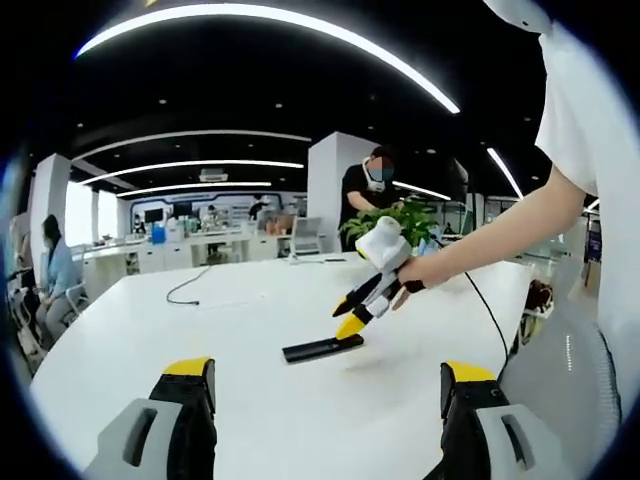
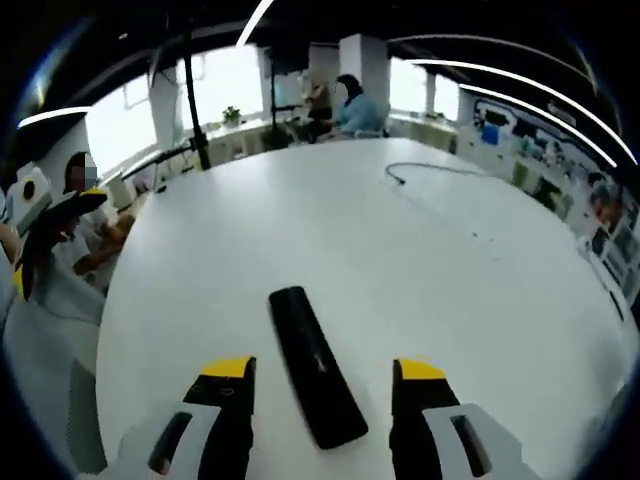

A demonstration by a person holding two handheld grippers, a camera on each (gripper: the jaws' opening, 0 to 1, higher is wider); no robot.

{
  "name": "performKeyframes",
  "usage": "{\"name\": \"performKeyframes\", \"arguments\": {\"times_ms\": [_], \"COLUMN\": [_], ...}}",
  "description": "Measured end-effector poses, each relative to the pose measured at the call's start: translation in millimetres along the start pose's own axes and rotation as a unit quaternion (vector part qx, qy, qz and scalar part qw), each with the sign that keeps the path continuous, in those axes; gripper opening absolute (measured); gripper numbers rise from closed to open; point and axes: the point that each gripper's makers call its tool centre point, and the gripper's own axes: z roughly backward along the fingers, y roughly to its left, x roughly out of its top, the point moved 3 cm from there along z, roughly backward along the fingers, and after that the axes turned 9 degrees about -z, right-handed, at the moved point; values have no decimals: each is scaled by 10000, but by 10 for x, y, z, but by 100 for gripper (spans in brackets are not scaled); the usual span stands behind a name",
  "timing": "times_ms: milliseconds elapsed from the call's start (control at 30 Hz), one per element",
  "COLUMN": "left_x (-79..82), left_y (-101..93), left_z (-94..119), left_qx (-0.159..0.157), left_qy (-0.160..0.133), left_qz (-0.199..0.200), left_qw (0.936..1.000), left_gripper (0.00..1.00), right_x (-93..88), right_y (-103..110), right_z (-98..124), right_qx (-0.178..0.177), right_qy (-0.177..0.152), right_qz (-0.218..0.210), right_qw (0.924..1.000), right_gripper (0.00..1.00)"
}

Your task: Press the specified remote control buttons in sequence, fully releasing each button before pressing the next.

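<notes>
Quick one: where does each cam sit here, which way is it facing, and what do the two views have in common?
Left gripper view: rides the left gripper, held back from the white table, looking across it at the remote; the right gripper, the hand holding it and its arm show above the remote.
Right gripper view: rides the right gripper, looking down at the remote lying between its open jaws; the left gripper shows at the left edge.
Shared: remote, white table, each other's gripper.
</notes>
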Motion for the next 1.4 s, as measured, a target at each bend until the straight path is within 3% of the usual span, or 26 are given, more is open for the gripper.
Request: {"name": "performKeyframes", "arguments": {"times_ms": [233, 267, 367, 667, 1400], "left_x": [28, 30, 41, 69, 79], "left_y": [-19, -23, -48, -103, -162], "left_z": [5, 5, 4, 20, 16], "left_qx": [-55, -63, -126, -260, -394], "left_qy": [-85, -89, -112, -189, -239], "left_qz": [19, 14, 1, -58, -132], "left_qw": [9999, 9999, 9999, 9995, 9988], "left_gripper": [99, 99, 100, 100, 100], "right_x": [59, 73, 79, 122, -25], "right_y": [194, 243, 264, 413, 781], "right_z": [185, 220, 325, 613, 1199], "right_qx": [-27, 15, -326, -486, -900], "right_qy": [-502, -618, -713, -1297, -1992], "right_qz": [-291, -239, 108, -414, -602], "right_qw": [9983, 9978, 9969, 9895, 9740], "right_gripper": [73, 74, 73, 84, 95]}}
